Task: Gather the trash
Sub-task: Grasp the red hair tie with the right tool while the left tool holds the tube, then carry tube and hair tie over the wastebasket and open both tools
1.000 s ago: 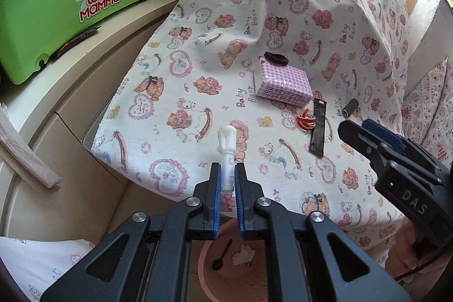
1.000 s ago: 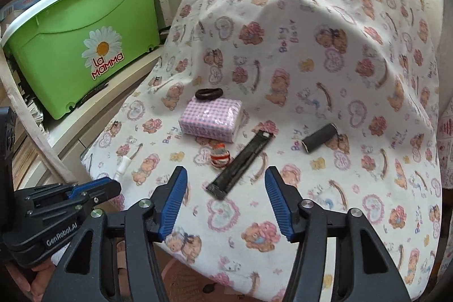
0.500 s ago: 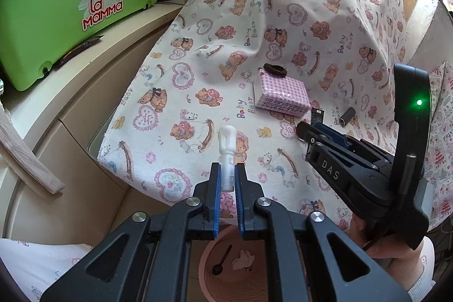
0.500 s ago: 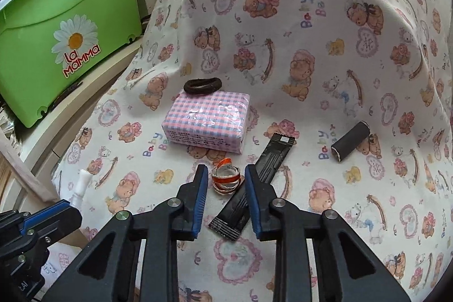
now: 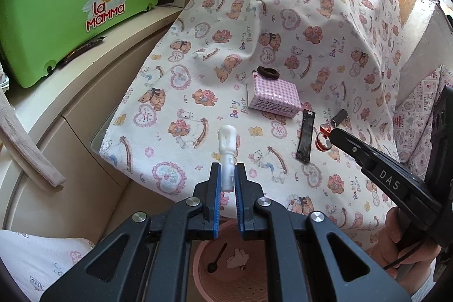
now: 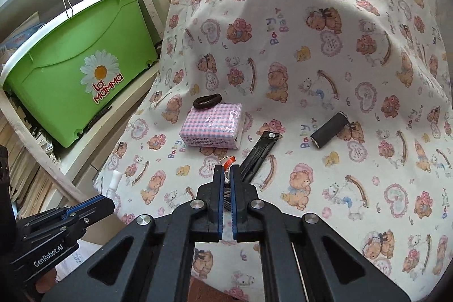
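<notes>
My left gripper (image 5: 227,174) is shut on a white plastic tube (image 5: 227,149), held upright over the table's front edge, above a pink bin (image 5: 226,265) on the floor. My right gripper (image 6: 226,174) is shut on a red-and-white crumpled wrapper (image 6: 228,160) on the teddy-bear cloth (image 6: 311,61); the wrapper also shows in the left wrist view (image 5: 324,136) at the right gripper's tip. A black flat wrapper (image 6: 260,154) lies just right of it and a black cylinder (image 6: 328,130) farther right.
A pink checked tissue pack (image 6: 212,129) with a dark hair tie (image 6: 207,101) behind it lies mid-table. A green La Mamma box (image 6: 82,67) stands on a shelf at left. The pink bin holds a small black spoon (image 5: 216,259) and crumpled paper (image 5: 239,258).
My right gripper moved forward and down to the red-and-white wrapper and closed on it. My left gripper stayed shut on the white tube, nearly still.
</notes>
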Motion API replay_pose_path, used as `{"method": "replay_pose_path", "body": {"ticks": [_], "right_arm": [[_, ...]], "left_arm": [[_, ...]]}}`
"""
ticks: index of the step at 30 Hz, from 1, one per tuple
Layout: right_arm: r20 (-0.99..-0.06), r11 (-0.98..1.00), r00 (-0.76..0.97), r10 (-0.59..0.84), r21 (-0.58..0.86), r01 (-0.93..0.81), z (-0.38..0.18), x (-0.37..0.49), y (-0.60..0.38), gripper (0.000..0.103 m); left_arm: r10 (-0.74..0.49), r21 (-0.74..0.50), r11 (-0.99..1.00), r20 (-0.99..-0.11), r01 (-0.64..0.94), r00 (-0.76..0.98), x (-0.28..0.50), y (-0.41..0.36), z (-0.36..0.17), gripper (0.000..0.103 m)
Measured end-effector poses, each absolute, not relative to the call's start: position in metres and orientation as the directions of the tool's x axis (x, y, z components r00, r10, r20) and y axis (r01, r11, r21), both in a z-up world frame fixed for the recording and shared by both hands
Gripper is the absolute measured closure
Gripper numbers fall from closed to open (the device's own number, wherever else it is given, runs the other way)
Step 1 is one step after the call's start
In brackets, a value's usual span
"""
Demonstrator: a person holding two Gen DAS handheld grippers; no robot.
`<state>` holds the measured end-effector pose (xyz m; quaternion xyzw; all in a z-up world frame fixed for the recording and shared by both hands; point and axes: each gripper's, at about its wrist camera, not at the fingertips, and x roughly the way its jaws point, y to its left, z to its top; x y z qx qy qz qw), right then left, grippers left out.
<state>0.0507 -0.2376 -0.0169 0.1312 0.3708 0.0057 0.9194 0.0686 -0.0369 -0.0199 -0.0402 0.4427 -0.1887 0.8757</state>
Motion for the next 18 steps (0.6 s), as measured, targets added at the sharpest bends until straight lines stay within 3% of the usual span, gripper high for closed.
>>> {"method": "replay_pose_path", "body": {"ticks": [5,9,15,18], "right_arm": [[-0.668,0.955,0.728,0.157,0.291,0.061,-0.008,0.034,-0.248,0.098],[-0.668,0.96,0.73,0.143,0.274,0.062,-0.004,0.022,-0.251,0.098],[-0.671,0.97,0.728,0.144,0.242,0.031,0.0,0.002,-0.245,0.098],[-0.686,0.978,0.713,0.145,0.211,0.004,0.004,-0.008,-0.24,0.098]], "left_arm": [[-0.346,-0.199,0.931,-0.749,0.307,0.564,0.061,-0.044,-0.016,0.095],[-0.311,-0.15,0.942,-0.73,0.301,0.609,0.051,-0.048,-0.008,0.095],[-0.367,-0.194,0.92,-0.73,0.341,0.576,0.042,-0.053,-0.003,0.095],[-0.337,-0.133,0.926,-0.716,0.354,0.612,0.031,-0.061,0.003,0.095]]}}
